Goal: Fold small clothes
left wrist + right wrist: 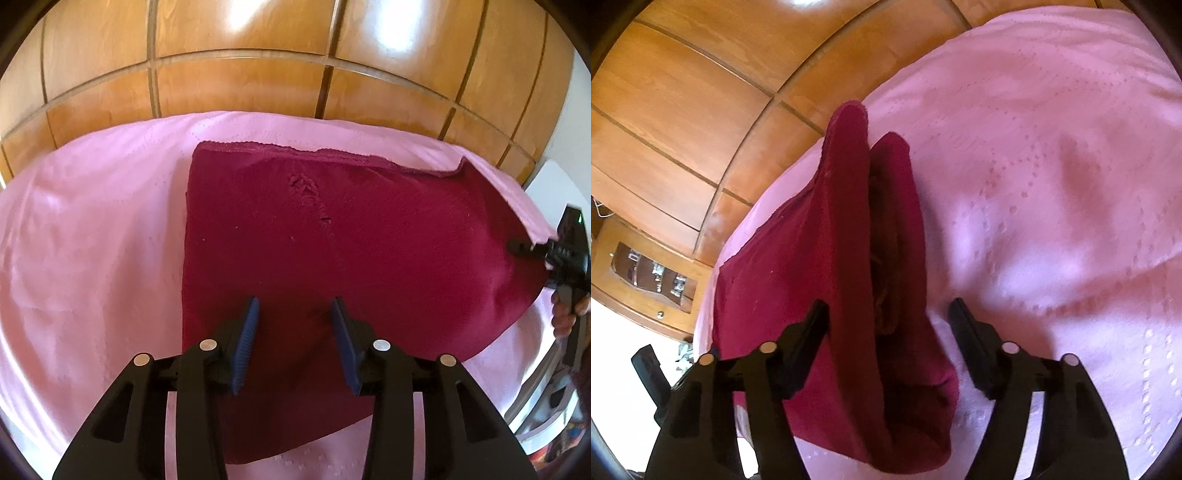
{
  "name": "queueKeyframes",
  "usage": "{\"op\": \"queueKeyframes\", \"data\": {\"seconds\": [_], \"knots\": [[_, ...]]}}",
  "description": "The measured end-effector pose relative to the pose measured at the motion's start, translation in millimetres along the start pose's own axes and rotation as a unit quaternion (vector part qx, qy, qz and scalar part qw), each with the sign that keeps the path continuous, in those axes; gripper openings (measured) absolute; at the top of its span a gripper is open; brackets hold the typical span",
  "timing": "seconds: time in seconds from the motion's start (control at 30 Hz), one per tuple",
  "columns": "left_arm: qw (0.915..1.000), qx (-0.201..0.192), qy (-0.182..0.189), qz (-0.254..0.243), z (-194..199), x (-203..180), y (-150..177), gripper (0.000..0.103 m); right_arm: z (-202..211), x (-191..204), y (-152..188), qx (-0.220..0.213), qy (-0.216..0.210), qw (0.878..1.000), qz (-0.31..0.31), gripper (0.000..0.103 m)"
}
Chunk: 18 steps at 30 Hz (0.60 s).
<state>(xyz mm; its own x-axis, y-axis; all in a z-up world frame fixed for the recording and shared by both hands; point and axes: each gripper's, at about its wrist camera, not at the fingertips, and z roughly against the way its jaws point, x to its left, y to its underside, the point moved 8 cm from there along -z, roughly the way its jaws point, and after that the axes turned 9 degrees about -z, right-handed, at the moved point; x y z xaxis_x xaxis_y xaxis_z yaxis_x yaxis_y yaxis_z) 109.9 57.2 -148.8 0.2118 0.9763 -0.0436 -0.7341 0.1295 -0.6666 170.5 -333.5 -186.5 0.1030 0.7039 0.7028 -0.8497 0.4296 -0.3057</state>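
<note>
A dark red knitted garment (pixel 332 240) lies spread on the pink bedspread (pixel 92 240), with a lace-trimmed edge at the far side. My left gripper (pixel 294 306) stands open just over its near part, its blue pads (pixel 247 332) apart and flat cloth showing between them. My right gripper (pixel 529 266) is at the garment's right edge. In the right wrist view, a raised ridge of the garment (pixel 857 258) runs between the jaws of my right gripper (pixel 888 306). Its left finger (pixel 812 325) lies against the cloth, and the right finger (pixel 964 332) is clear of it.
Wooden panelling (pixel 258 74) rises behind the bed. A wooden bedside cabinet (pixel 653 273) stands off the bed's edge in the right wrist view. A person's hand (pixel 565 317) holds the right gripper. Bare pink bedspread (pixel 1052 184) stretches to the right of the garment.
</note>
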Motion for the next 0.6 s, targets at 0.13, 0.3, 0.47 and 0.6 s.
{"op": "queueKeyframes", "data": {"seconds": [0.13, 0.3, 0.47, 0.6], "knots": [[0.9988, -0.016, 0.033, 0.033, 6, 5, -2, 0.040, -4, 5, 5, 0.011, -0.002, 1.000, 0.008, 0.047], [0.9985, -0.014, 0.036, 0.040, 5, 5, -2, 0.040, -5, 13, 9, 0.017, -0.013, 1.000, 0.010, 0.031], [0.9956, -0.020, 0.066, 0.063, 10, 5, -6, 0.040, 3, 38, 9, 0.008, -0.026, 0.999, 0.023, 0.028], [0.9893, -0.025, 0.105, 0.098, 15, 13, -10, 0.040, 16, 79, 12, 0.000, -0.046, 0.998, 0.049, 0.027]]}}
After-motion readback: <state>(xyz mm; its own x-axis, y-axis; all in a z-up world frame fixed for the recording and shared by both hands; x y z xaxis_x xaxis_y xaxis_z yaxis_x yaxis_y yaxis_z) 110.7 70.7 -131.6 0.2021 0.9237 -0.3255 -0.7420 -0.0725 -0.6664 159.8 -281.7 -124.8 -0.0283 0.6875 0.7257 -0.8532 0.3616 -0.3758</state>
